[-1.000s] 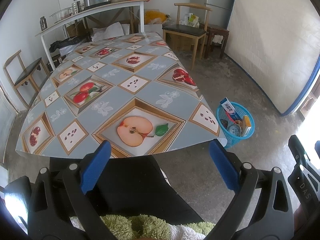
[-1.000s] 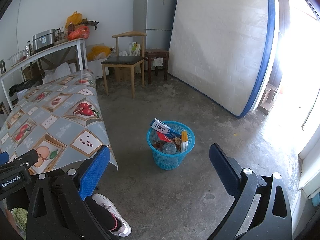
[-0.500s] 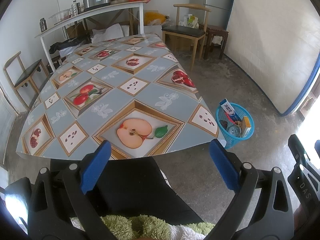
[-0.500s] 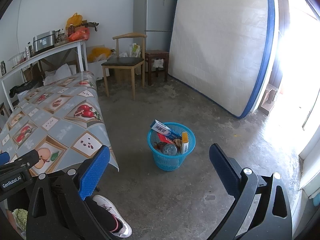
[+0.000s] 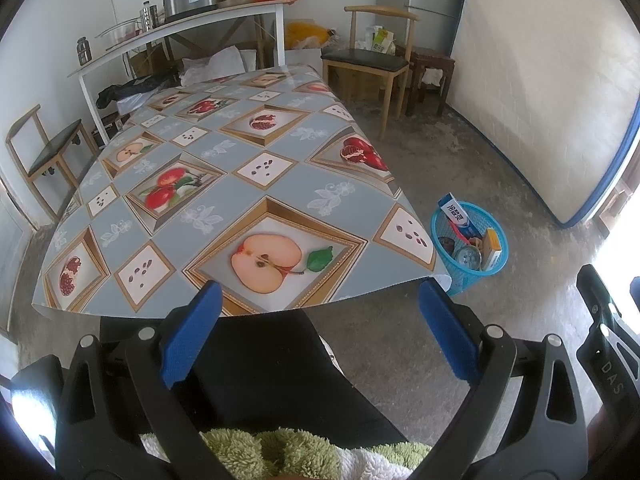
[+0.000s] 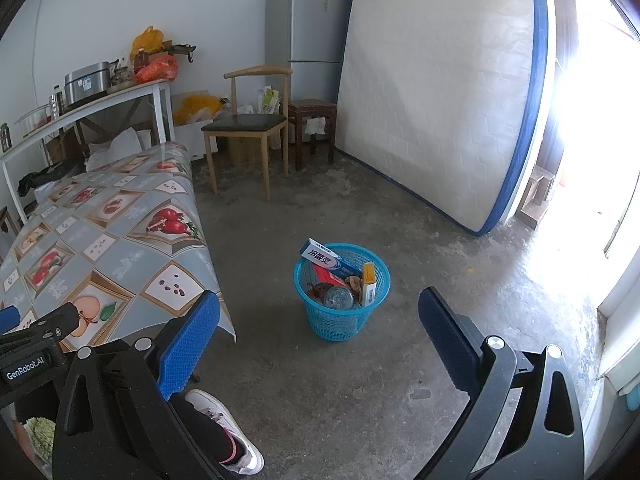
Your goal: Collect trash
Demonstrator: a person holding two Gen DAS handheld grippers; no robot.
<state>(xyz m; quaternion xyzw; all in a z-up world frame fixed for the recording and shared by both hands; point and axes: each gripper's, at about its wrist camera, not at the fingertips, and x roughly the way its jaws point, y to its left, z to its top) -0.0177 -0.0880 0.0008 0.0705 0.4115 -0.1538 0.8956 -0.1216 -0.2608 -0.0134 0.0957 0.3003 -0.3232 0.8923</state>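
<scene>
A blue plastic basket (image 6: 342, 312) stands on the concrete floor to the right of the table; it also shows in the left wrist view (image 5: 468, 272). It holds trash: a blue-and-white toothpaste box (image 6: 326, 258), a yellow box (image 6: 369, 282), a can (image 6: 339, 298) and wrappers. My left gripper (image 5: 318, 334) is open and empty, held over my lap at the table's near edge. My right gripper (image 6: 320, 344) is open and empty, held above the floor in front of the basket.
The table (image 5: 224, 184) carries a grey fruit-print cloth. A wooden chair (image 6: 248, 128), a stool (image 6: 312, 120), a fridge (image 6: 304, 32) and a leaning mattress (image 6: 440, 92) stand behind. A white shelf (image 5: 180, 28) holds pots and bags. My shoe (image 6: 224, 428) is on the floor.
Both grippers have drifted slightly back and up; the basket and table sit a little farther away in view. Both stay open.
</scene>
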